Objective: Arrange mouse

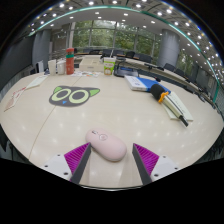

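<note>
right, the gripper [110, 158] hovers low at the near edge of the pale tabletop [40, 125], fingers spread wide, magenta pads [76, 153] facing in. a pink mouse [106, 144] lies just ahead and between the fingertips, untouched, long axis slanting across the table. open surface stretches beyond it to a cat-face mat [73, 95]; books and clutter [160, 92] crowd the far right edge.

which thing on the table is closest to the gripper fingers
The pink mouse, lying between the open gripper fingers. The cat-face mat and books lie well beyond.
</note>
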Action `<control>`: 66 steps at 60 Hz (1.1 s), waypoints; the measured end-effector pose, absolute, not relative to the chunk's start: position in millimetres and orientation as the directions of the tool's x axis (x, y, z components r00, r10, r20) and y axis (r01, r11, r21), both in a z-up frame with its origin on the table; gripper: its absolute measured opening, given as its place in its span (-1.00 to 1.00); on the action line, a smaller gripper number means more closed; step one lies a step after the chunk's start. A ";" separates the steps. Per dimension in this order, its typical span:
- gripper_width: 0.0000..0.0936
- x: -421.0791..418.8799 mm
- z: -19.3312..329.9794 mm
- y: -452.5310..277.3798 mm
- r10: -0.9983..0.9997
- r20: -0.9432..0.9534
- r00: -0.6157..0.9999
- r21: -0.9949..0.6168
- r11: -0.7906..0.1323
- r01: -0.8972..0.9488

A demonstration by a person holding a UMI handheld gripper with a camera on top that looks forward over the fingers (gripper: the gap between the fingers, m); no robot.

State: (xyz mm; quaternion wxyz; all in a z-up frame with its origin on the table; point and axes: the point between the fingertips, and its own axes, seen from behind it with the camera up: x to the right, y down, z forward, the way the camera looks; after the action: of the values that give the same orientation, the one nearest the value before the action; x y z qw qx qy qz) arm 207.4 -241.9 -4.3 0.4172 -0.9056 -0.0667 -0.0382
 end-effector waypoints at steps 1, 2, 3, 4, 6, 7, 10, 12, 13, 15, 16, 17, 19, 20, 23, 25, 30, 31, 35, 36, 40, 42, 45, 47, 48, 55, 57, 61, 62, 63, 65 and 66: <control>0.82 205.8 -5.4 -238.5 0.091 0.118 0.989 -0.751 -0.643 0.149; 0.82 205.1 -6.2 -236.0 0.091 0.113 0.989 -0.753 -0.642 0.145; 0.81 205.7 -6.2 -233.5 0.089 0.110 0.990 -0.754 -0.641 0.141; 0.80 206.4 -6.4 -230.6 0.088 0.108 0.990 -0.755 -0.640 0.139; 0.80 206.7 -6.3 -223.8 0.088 0.103 0.991 -0.758 -0.638 0.136; 0.80 206.4 -5.6 -221.3 0.089 0.101 0.991 -0.759 -0.637 0.135; 0.81 208.0 -6.4 -210.8 0.089 0.100 0.991 -0.760 -0.636 0.134; 0.79 208.9 -7.3 -204.8 0.088 0.096 0.992 -0.761 -0.636 0.130; 0.78 208.3 -7.4 -203.1 0.088 0.093 0.992 -0.761 -0.636 0.127; 0.76 210.2 -8.3 -196.6 0.086 0.088 0.992 -0.763 -0.635 0.123; 0.74 210.3 -8.4 -193.7 0.086 0.085 0.993 -0.764 -0.634 0.120; 0.72 210.2 -8.5 -191.0 0.086 0.081 0.993 -0.765 -0.633 0.117; 0.68 210.5 -9.1 -186.2 0.086 0.072 0.994 -0.767 -0.632 0.111; 0.65 210.6 -9.3 -184.1 0.086 0.069 0.994 -0.768 -0.631 0.107; 0.54 210.4 -9.9 -179.3 0.085 0.059 0.995 -0.770 -0.630 0.099; 0.44 209.5 -10.4 -176.6 0.087 0.050 0.995 -0.771 -0.630 0.094; 0.02 206.3 -11.4 -172.9 0.090 0.027 0.996 -0.773 -0.630 0.078; 0.02 208.0 -11.6 -172.7 0.085 0.035 0.996 -0.773 -0.630 0.081; -0.01 207.5 -10.4 -171.9 0.080 0.038 0.996 -0.774 -0.628 0.080; -0.04 207.9 -10.6 -172.0 0.076 0.037 0.996 -0.773 -0.629 0.077; -0.13 209.4 -10.0 -174.9 0.056 0.041 0.998 -0.770 -0.635 0.067; -0.18 209.8 -10.4 -174.9 0.049 0.049 0.998 -0.768 -0.637 0.069; -0.24 209.8 -9.7 -174.8 0.040 0.055 0.998 -0.763 -0.642 0.068; -0.25 211.3 -8.2 -175.2 0.025 0.055 0.998 -0.763 -0.643 0.058; -0.26 212.4 -6.6 -175.4 0.017 0.057 0.998 -0.764 -0.643 0.054; -0.26 218.2 24.7 -169.6 -0.038 0.064 0.997 -0.786 -0.617 0.027; -0.26 220.6 42.5 -165.7 -0.064 0.077 0.995 -0.806 -0.591 0.024; -0.26 216.2 81.2 -153.4 -0.084 0.093 0.992 -0.834 -0.551 0.032; -0.26 214.8 92.1 -148.8 -0.094 0.092 0.991 -0.843 -0.537 0.028; -0.26 211.4 101.5 -144.8 -0.096 0.091 0.991 -0.850 -0.527 0.027; -0.26 203.2 119.4 -136.4 -0.095 0.092 0.991 -0.859 -0.511 0.031; -0.26 199.9 129.0 -131.7 -0.096 0.094 0.991 -0.865 -0.500 0.033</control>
State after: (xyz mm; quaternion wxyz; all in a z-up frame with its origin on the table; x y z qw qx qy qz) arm 199.9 -131.7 129.0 0.4996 -0.8637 0.0181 -0.0649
